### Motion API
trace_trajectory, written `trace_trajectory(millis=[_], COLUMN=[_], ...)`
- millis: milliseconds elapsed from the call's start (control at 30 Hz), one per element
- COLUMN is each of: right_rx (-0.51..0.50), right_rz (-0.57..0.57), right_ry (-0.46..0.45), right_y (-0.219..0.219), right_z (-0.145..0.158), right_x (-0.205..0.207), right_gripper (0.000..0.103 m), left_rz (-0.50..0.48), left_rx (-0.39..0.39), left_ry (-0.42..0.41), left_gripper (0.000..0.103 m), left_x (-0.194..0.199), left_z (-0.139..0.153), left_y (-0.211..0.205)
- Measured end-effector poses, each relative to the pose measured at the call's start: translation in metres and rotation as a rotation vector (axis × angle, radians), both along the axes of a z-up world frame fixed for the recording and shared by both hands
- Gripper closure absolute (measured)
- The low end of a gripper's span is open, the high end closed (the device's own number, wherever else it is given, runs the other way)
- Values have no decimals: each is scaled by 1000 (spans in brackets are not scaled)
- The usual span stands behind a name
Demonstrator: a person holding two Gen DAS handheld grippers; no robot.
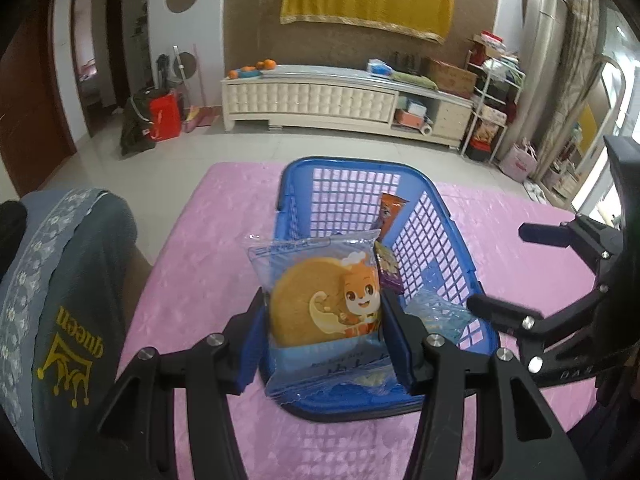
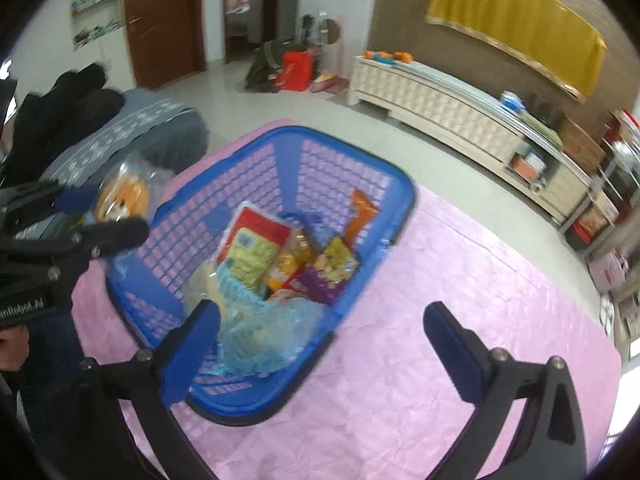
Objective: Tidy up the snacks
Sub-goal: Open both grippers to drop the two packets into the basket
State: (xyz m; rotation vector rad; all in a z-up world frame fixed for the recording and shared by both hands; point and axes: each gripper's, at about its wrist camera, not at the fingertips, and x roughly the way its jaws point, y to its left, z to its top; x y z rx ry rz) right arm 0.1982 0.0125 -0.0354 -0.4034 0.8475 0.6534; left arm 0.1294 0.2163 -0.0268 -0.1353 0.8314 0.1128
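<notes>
My left gripper (image 1: 324,312) is shut on a clear and blue cake packet (image 1: 320,300) with a cartoon squirrel on it, held upright over the near end of the blue plastic basket (image 1: 340,172). The packet also shows in the right wrist view (image 2: 122,196), at the basket's left rim. The basket (image 2: 400,196) stands on the pink tablecloth (image 2: 460,320) and holds several snack packets (image 2: 280,256). My right gripper (image 2: 320,336) is open and empty, its left finger over the basket's near corner, its right finger over the cloth. The right gripper also shows in the left wrist view (image 1: 532,276), right of the basket.
A grey cushioned chair back (image 1: 68,300) with yellow "queen" lettering stands at the table's left. Beyond the table are tiled floor, a white TV cabinet (image 1: 320,96) and a yellow cloth (image 1: 368,0) on the wall. The pink cloth (image 1: 200,260) surrounds the basket.
</notes>
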Motion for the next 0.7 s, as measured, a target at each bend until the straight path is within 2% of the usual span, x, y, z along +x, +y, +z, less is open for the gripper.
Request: trace_trajectory(millis=[333, 600, 700], right_rx=[53, 63, 88], right_rz=[-174, -219, -231], right_ry=[3, 7, 19], right_y=[-34, -45, -52], right_z=[-3, -16, -20], right_x=[28, 42, 47], right_gripper=[0, 0, 0], left_rz=[-93, -145, -131], left_rx=[-26, -27, -25], left_ry=[40, 87, 79], left_gripper=[52, 52, 52], left_x=[42, 67, 77], left_z=[-9, -30, -35], left_y=[-19, -38, -37])
